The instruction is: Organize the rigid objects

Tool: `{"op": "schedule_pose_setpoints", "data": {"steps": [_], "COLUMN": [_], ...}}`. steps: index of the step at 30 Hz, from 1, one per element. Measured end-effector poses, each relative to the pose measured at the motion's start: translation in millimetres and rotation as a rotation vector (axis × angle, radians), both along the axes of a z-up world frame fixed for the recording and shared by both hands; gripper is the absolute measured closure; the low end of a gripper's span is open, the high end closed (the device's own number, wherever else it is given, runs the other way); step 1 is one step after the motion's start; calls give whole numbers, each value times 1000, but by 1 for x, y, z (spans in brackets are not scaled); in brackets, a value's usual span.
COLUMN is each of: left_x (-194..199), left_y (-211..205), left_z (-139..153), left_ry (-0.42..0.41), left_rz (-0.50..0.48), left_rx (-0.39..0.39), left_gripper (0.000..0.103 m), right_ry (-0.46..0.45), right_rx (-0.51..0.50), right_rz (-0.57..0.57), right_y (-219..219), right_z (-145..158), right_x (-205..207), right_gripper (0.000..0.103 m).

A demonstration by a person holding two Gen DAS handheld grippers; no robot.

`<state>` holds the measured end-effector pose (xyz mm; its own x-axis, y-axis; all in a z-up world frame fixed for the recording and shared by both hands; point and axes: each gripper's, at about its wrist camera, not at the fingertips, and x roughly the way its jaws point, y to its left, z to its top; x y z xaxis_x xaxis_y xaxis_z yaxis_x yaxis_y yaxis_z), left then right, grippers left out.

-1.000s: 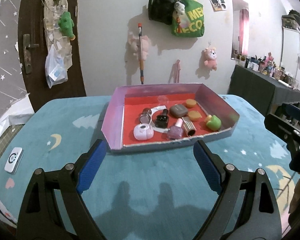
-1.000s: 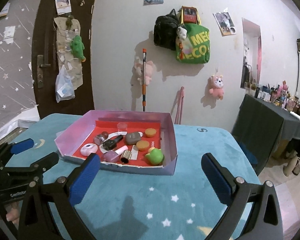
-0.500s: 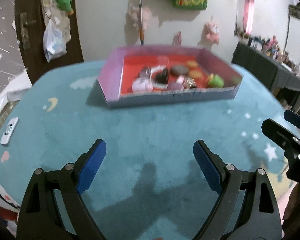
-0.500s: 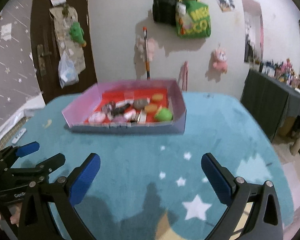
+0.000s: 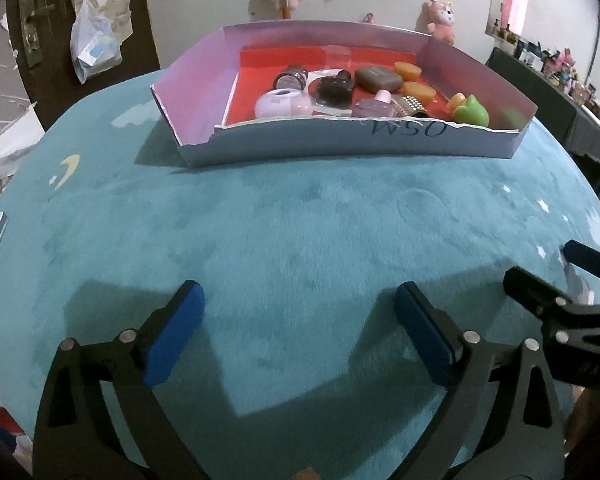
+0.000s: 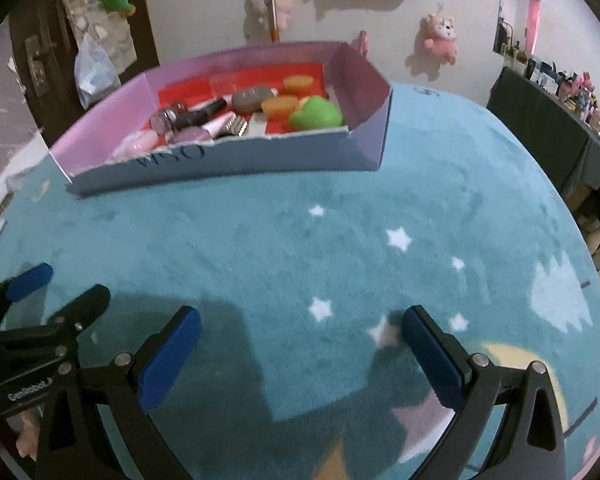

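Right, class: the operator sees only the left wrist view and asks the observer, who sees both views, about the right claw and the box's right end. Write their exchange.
Operator: Is the right claw carrying anything?
Observer: No. The right claw is open and empty, with only the teal rug showing through it.
Operator: What is on the rug just ahead of it?
Observer: Two white stars, one close to its right tip.
Operator: Is anything leaning on the outside of the box's right end?
Observer: No. The box has a bare end wall there, and nothing on the rug touches it.
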<state>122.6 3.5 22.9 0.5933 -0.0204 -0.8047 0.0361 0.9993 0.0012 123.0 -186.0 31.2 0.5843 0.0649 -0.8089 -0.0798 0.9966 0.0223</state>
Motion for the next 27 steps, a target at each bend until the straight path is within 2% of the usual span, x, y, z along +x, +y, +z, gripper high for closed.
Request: {"op": "schedule_pose_setpoints", "data": {"steps": [3, 11, 27], "left_x": [3, 2, 3], "left_y": [2, 2, 2], "left_z": [-1, -2, -1], "left_ry": [10, 8, 8], "left_rz": [15, 15, 22], "left_rx": [-7, -6, -7], "left_gripper": [0, 0, 0], "right_ry": [8, 23, 20], "right_rx": [-25, -27, -38], "right_rz": [3, -36, -32], "right_y": [2, -10, -9], "right_z": [0, 2, 2], "right_x": [1, 6, 6], "right_gripper": [0, 0, 0]}}
